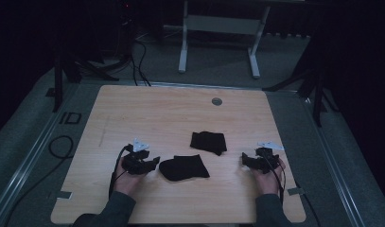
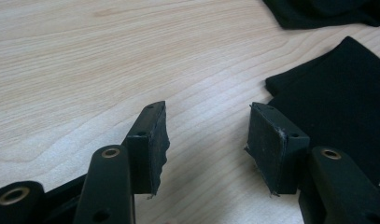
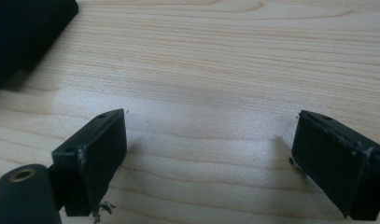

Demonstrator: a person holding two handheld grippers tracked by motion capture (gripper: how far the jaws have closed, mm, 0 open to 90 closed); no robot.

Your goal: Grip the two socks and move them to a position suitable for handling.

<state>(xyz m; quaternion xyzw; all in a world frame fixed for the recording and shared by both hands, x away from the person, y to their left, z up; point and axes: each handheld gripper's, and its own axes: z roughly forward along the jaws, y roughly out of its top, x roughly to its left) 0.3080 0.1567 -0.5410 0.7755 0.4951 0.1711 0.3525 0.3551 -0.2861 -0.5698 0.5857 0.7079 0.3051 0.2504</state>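
Near black cloth (image 1: 184, 167) just beside gaping, empty left claw (image 1: 154, 163), right claw (image 1: 245, 160) likewise wide, empty

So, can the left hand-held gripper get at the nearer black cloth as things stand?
Probably yes. The left hand-held gripper sits right beside the nearer black cloth, jaws open with nothing between them, and only bare table lies in the gap; the cloth's edge already shows next to one jaw in the left gripper view.

High view dim and murky; gripper views brighter, sharp.
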